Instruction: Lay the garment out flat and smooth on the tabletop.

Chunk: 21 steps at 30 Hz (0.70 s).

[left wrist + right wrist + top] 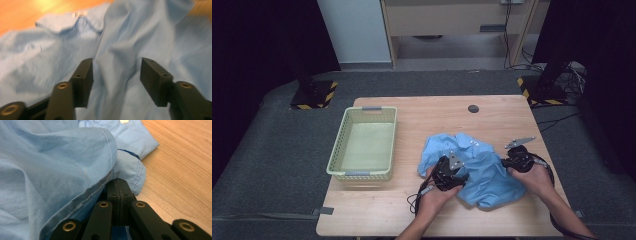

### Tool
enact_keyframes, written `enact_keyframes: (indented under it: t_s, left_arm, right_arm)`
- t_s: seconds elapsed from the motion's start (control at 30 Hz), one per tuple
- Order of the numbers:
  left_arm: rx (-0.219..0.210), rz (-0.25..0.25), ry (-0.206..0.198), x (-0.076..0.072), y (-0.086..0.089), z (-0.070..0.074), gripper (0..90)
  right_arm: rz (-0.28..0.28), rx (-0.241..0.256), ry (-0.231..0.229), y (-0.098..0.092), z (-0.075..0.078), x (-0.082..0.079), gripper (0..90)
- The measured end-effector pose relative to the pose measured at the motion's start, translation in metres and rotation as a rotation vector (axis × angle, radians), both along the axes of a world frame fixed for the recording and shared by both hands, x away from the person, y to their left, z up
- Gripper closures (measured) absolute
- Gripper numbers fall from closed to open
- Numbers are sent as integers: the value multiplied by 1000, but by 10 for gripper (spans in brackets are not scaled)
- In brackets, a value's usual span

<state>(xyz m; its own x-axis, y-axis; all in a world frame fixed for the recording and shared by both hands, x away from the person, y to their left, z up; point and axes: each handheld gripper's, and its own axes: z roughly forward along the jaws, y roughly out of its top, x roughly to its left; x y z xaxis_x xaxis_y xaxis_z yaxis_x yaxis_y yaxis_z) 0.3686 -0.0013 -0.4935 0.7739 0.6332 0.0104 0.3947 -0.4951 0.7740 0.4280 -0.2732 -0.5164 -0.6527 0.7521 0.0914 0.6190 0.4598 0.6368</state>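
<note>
Shirt: a crumpled light blue shirt (477, 167) lies on the worktop (412, 210), right of centre, with its collar and label toward the far side.
Basket: a pale green basket (388, 145) stands just left of the shirt, apart from it, with nothing in it.
Left tool (116, 76): released, jaws spread wide over a raised fold near the shirt's middle; no cloth is pinched yet.
Right tool (117, 192): clenched, jaws pressed together under a stitched hem at the shirt's right edge; it appears to grip that hem, though the cloth hides the tips.
Step in hand: probably gathering or straightening the shirt, one edge secured, second grip pending.
Next move: the left tool would need to lower onto the fold and clench before both lift or spread the cloth.
</note>
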Motion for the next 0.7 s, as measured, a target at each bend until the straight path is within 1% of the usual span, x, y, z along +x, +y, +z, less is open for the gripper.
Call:
enact_keyframes:
  t_s: [0.03,0.07,0.13,0.17,0.2,0.23,0.3,0.33,0.4,0.43,0.47,0.53,0.6,0.7]
  left_arm:
    - [-5,-6,0,0,-4,3,383]
    - [-1,-11,-1,0,-8,5,368]
    - [30,-18,11,4,-16,3,332]
    - [42,-11,26,6,-20,1,322]
    - [40,-9,43,8,-24,-1,314]
    - [43,-15,49,9,-28,-4,328]
    - [83,-27,62,10,-38,-11,354]
    - [96,-39,73,10,-42,-15,399]
    - [135,-49,72,10,-48,-22,488]
    - [138,-57,79,10,-49,-26,571]
    - [138,-55,76,10,-49,-27,652]
    - [139,-53,46,6,-48,-28,773]
    - [136,-56,16,0,-45,-29,837]
    - [122,-53,-14,-7,-38,-30,859]
  right_arm:
    - [0,6,0,-1,1,0,900]
    - [2,9,-2,-1,1,-1,900]
    - [13,4,-1,0,0,-2,900]
    - [15,2,-4,0,-1,-3,900]
    - [14,2,-2,0,-1,-4,900]
    - [15,1,-5,-1,-3,-5,900]
    - [12,6,-18,-1,-4,-8,900]
    - [12,10,-23,-1,-5,-9,900]
    - [18,2,-31,0,-5,-13,900]
    - [21,-3,-38,0,-5,-15,900]
    - [23,-5,-40,1,-4,-16,900]
    - [30,-8,-46,0,-2,-16,900]
    - [27,-6,-48,-2,-2,-16,900]
    - [26,-5,-46,-2,-3,-14,900]
